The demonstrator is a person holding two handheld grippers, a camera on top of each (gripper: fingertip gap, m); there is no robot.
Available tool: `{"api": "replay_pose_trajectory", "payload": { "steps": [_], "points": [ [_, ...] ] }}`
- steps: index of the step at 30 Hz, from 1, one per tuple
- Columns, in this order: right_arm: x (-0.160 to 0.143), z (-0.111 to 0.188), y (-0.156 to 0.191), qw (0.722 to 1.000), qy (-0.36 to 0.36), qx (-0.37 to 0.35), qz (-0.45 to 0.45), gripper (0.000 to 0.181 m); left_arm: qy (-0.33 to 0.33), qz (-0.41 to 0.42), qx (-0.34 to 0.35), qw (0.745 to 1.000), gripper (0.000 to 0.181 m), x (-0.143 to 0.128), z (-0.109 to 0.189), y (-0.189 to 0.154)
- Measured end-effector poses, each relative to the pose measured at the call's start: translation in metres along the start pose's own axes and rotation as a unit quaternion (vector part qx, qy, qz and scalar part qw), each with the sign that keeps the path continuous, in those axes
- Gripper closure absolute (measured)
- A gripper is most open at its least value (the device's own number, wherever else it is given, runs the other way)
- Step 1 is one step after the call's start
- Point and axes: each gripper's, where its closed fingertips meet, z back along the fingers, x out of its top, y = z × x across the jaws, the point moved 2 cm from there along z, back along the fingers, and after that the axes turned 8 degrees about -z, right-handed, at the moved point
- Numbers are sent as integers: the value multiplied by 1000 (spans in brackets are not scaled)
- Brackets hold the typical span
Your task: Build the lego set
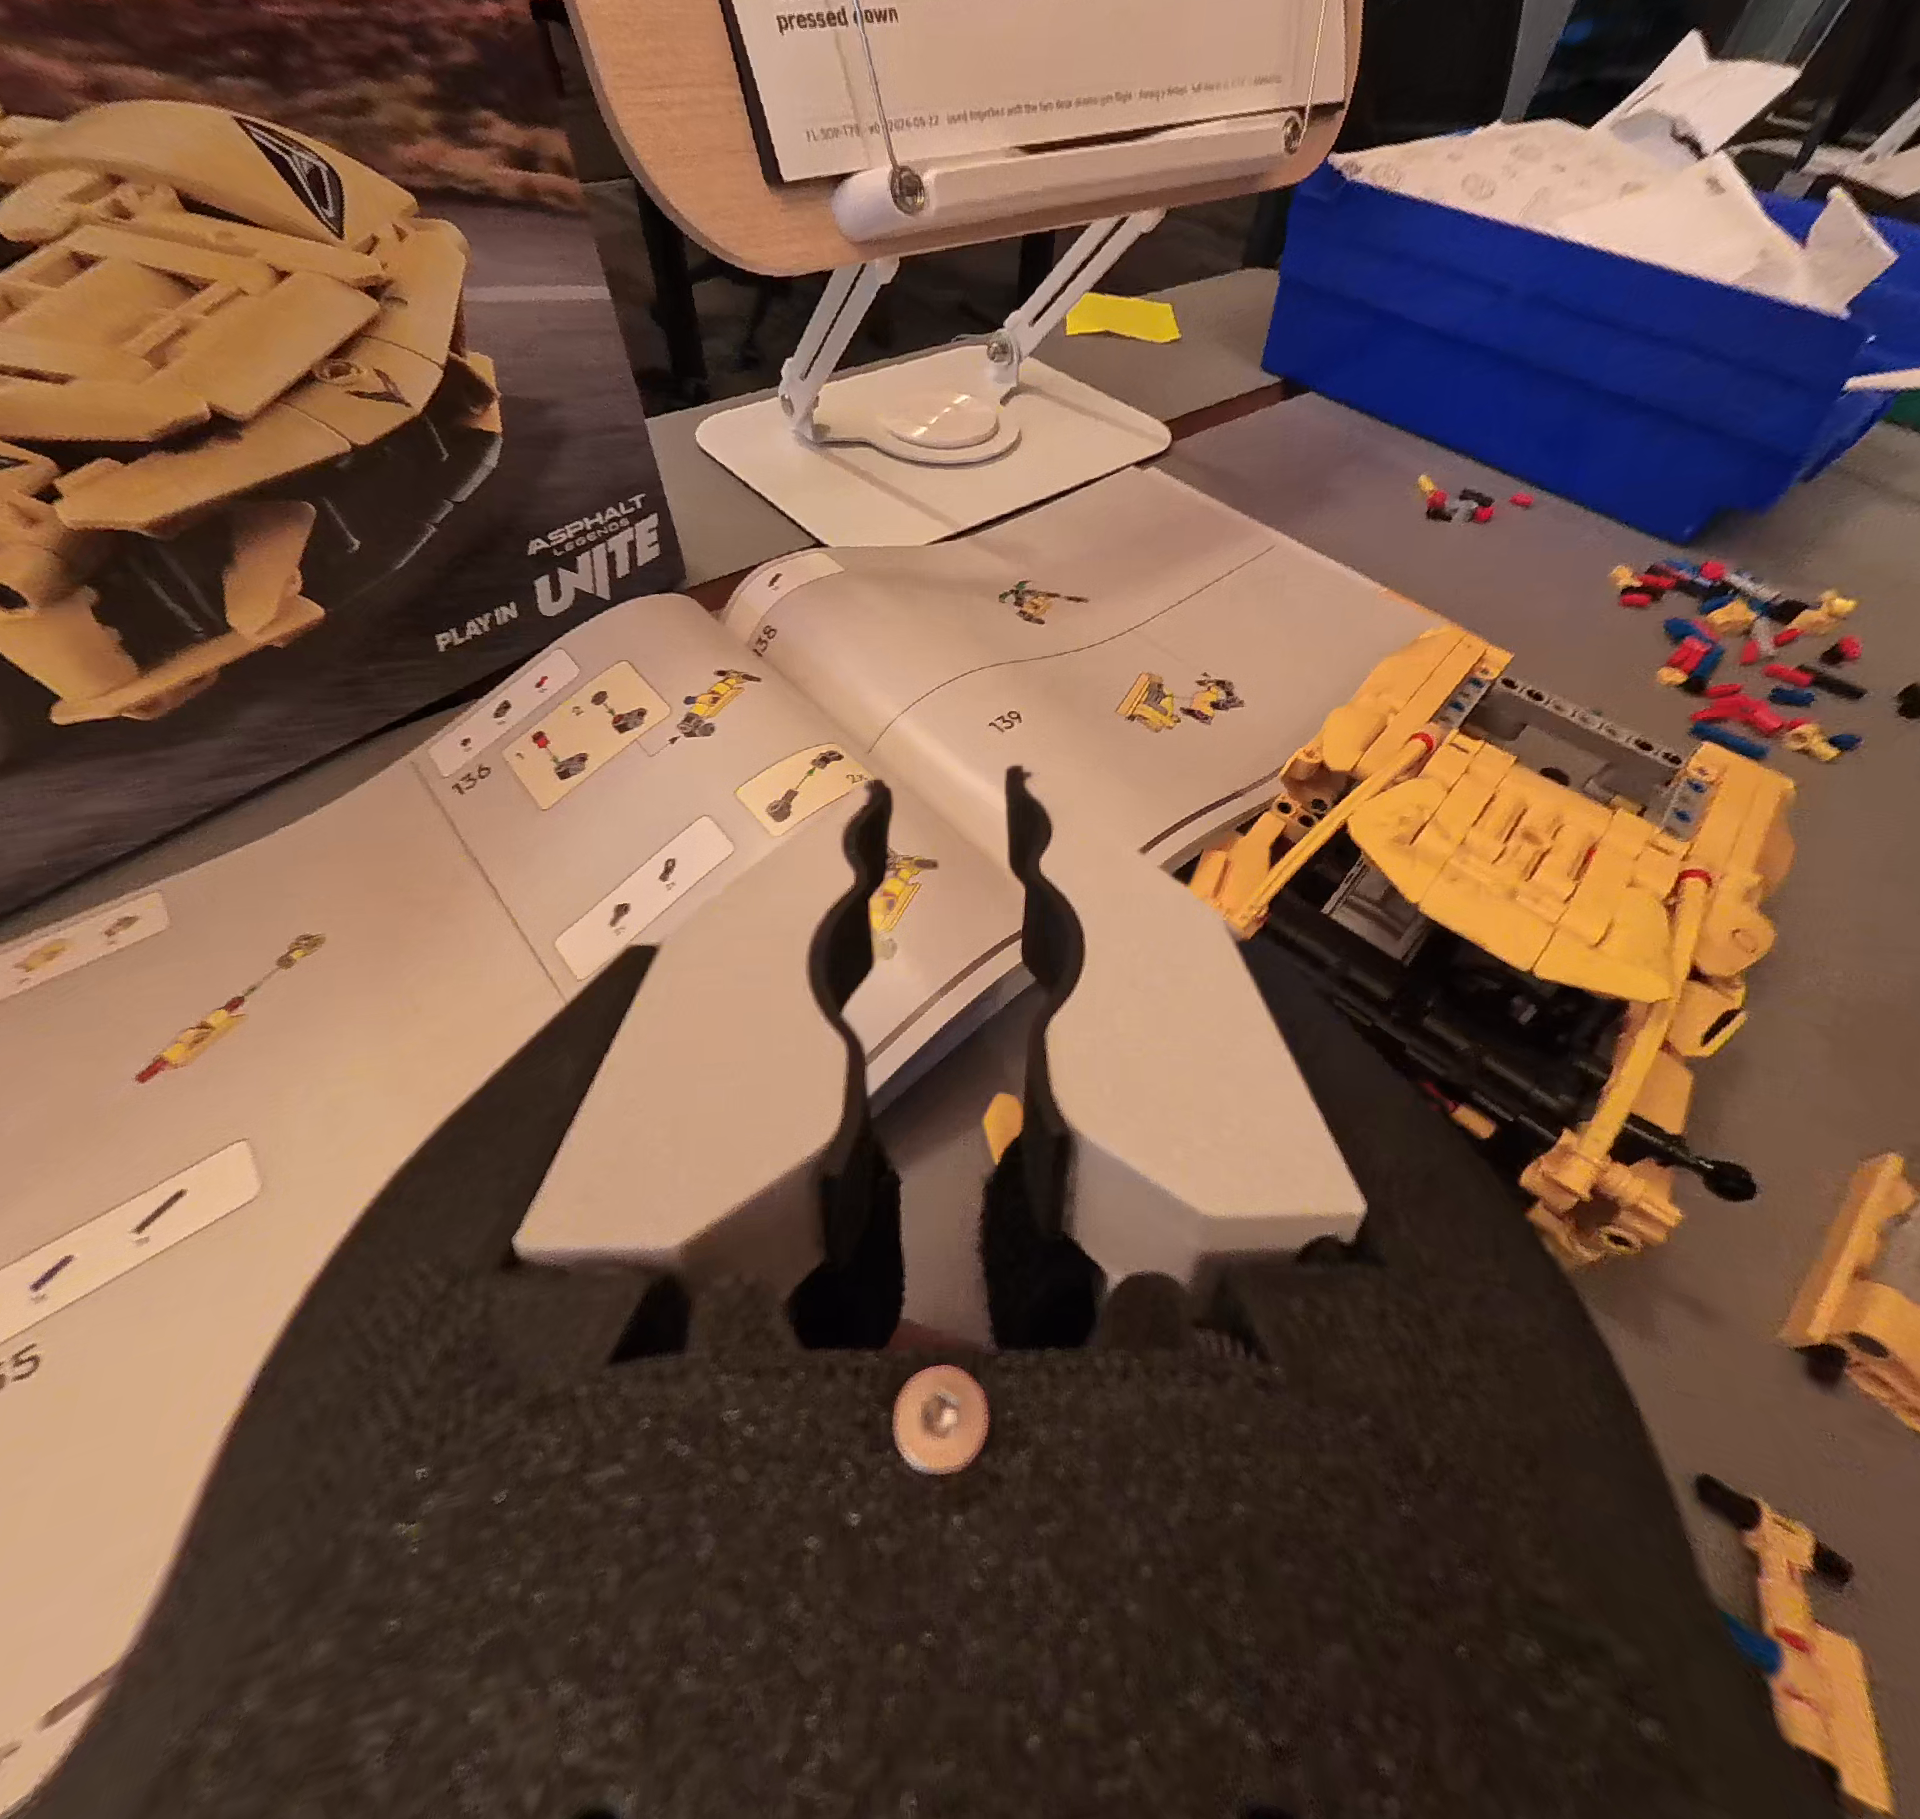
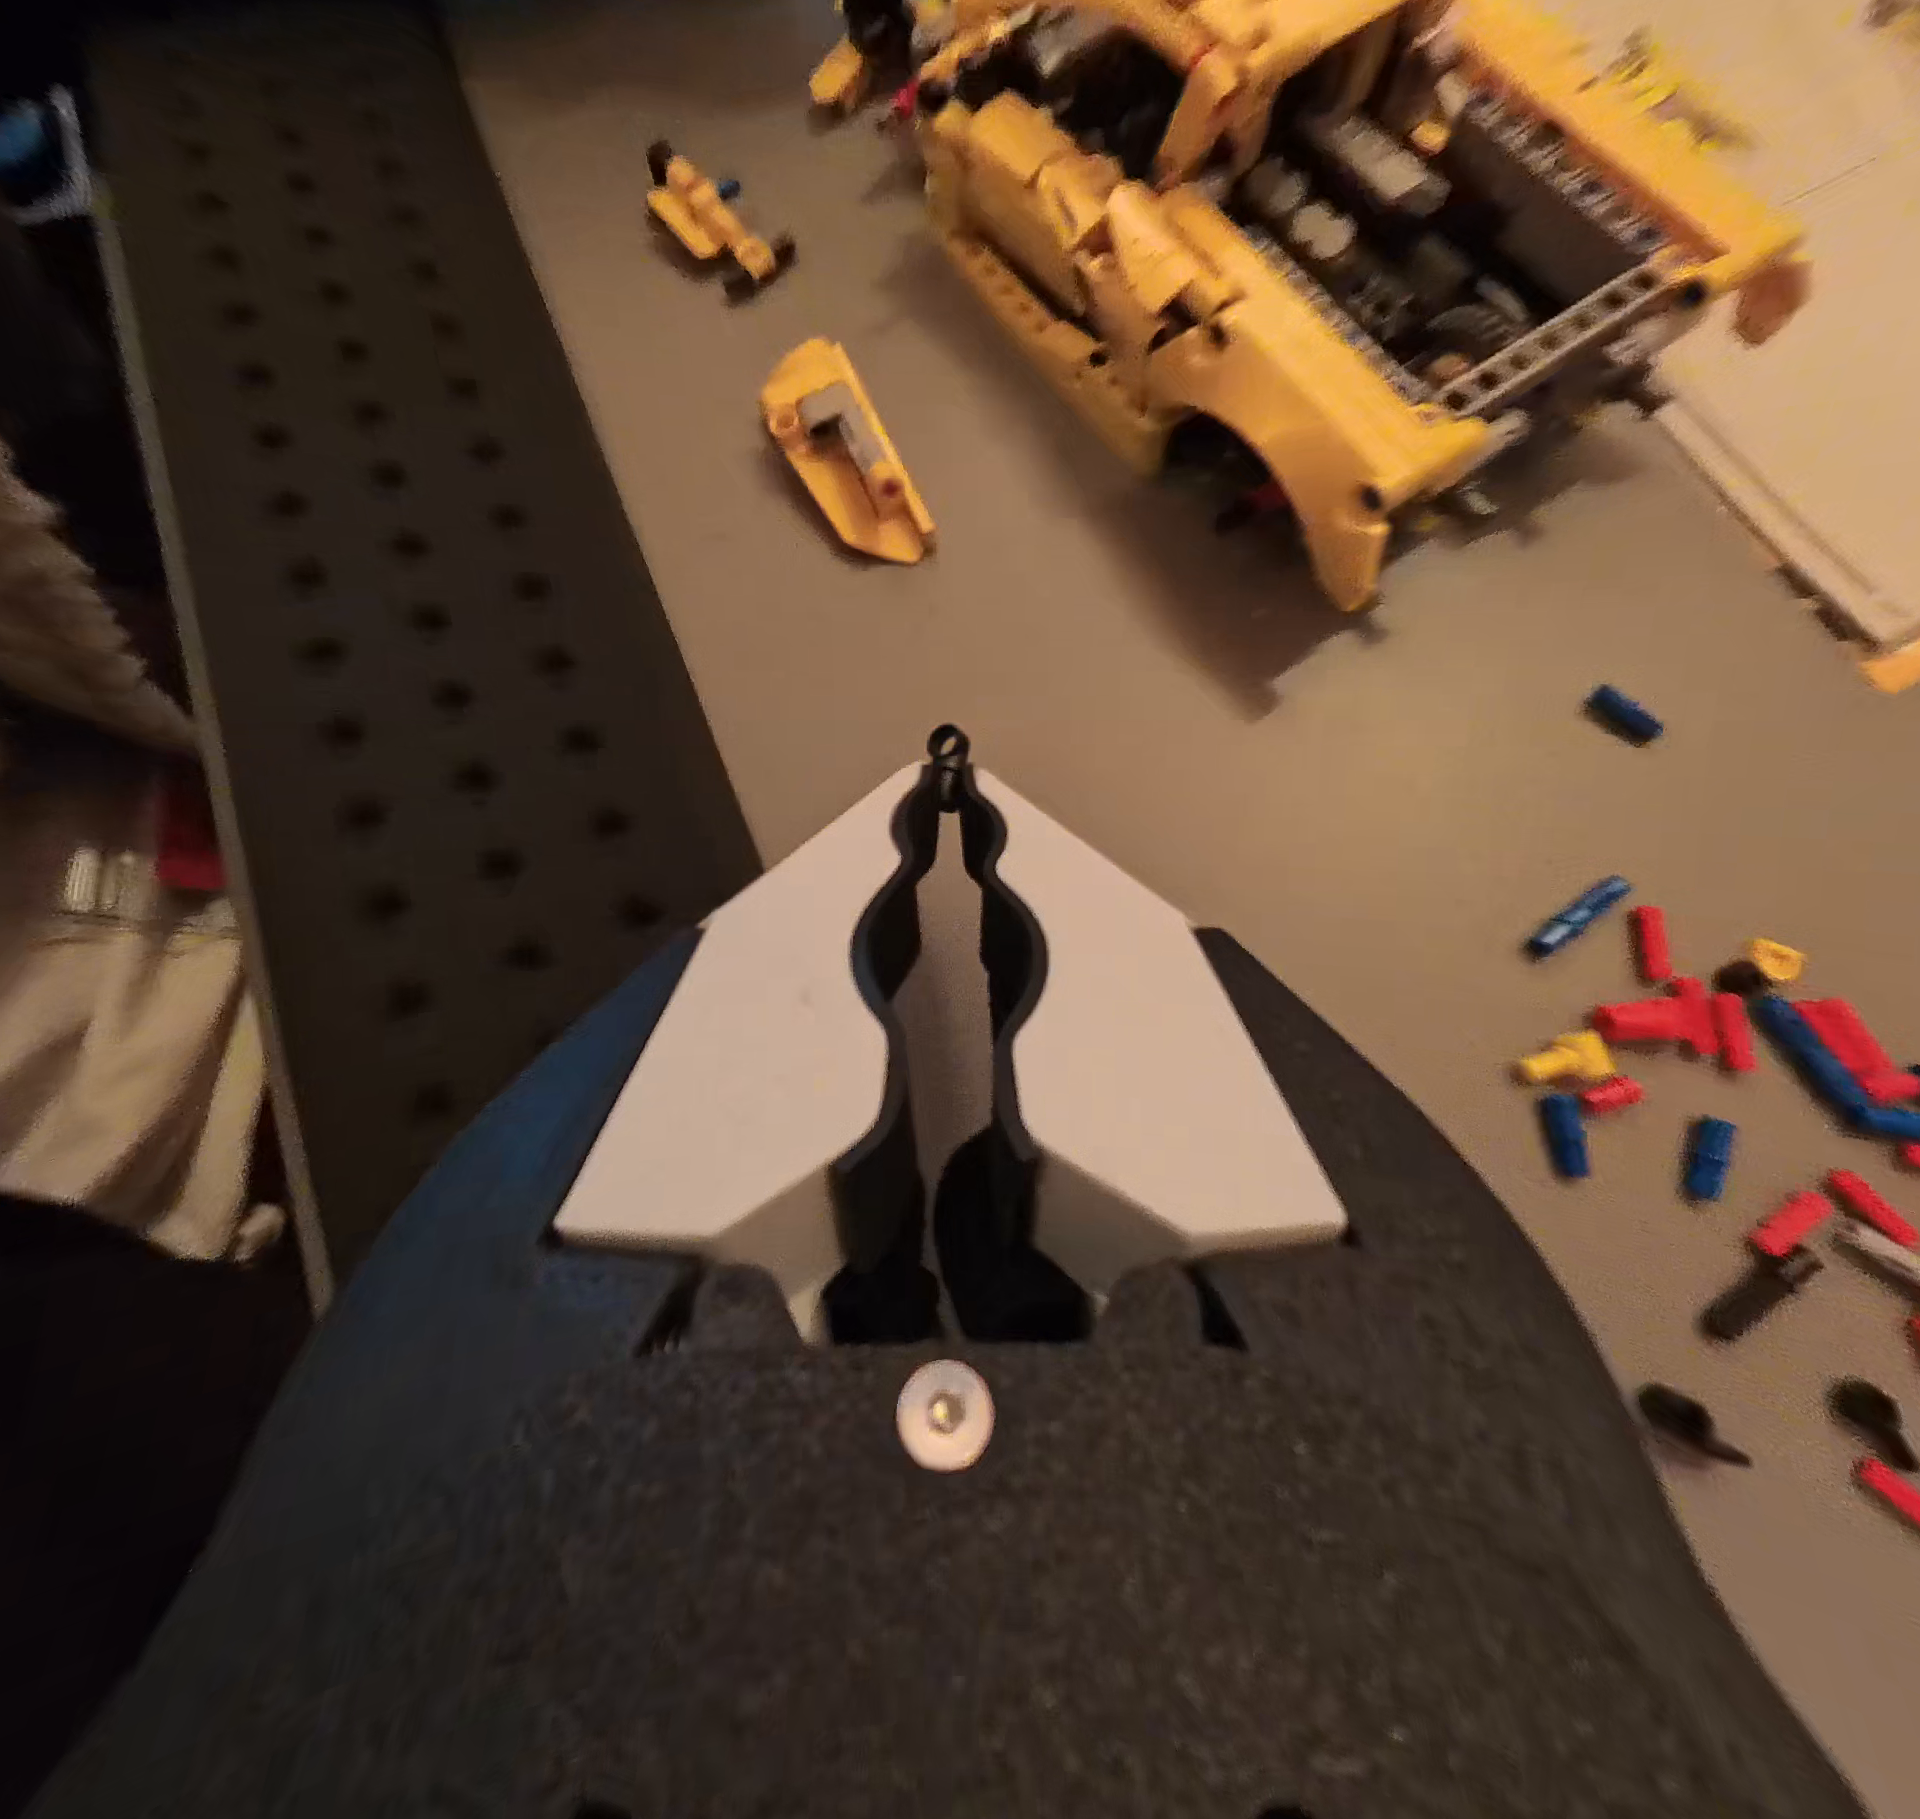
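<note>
A half-built yellow lego car [image 1: 1507,896] lies on the grey table, right of an open instruction booklet [image 1: 727,782]. It also shows in the right wrist view [image 2: 1299,242]. My left gripper [image 1: 948,782] is open and empty, held above the booklet. My right gripper [image 2: 945,767] is shut on a small black pin [image 2: 943,743] that sticks out past its tips, held over bare table in front of the car. Two yellow sub-assemblies [image 2: 847,455] [image 2: 717,226] lie left of the car. Loose red, blue and yellow pins [image 2: 1725,1073] lie at the right.
The set's box [image 1: 260,419] stands at the left. A wooden document stand [image 1: 935,159] on a white base sits behind the booklet. A blue bin [image 1: 1558,356] with crumpled paper bags is at the back right. A perforated dark panel [image 2: 395,574] runs along the table's left edge. Spacing between my two grippers at the tips: around 30 centimeters.
</note>
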Motion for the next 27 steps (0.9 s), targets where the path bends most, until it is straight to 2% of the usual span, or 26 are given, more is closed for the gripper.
{"api": "replay_pose_trajectory", "payload": {
  "steps": [4, 8, 11, 17, 21, 27],
  "points": [
    [-11, -28, 10, 998, 49, -29, 28, 179, 0, -9, -1, 1000, 159, 2, 1, -3],
    [-13, -33, 8, 997, 54, -49, 33, 178, -2, -14, 2, 1000, 159, 3, 3, -3],
    [-19, -17, 3, 998, 47, -51, 7, 170, -1, -10, -1, 1000, 159, 2, 3, -3],
    [-72, 62, -45, 986, 37, -126, -105, 171, 5, -13, -7, 1000, 159, -1, 0, -6],
    [-85, 62, -47, 984, 42, -131, -113, 171, 12, -19, -11, 1000, 159, -4, -2, -10],
    [-87, 62, -58, 982, 44, -147, -114, 167, 16, -19, -11, 1000, 159, -6, -4, -10]
  ]
}}
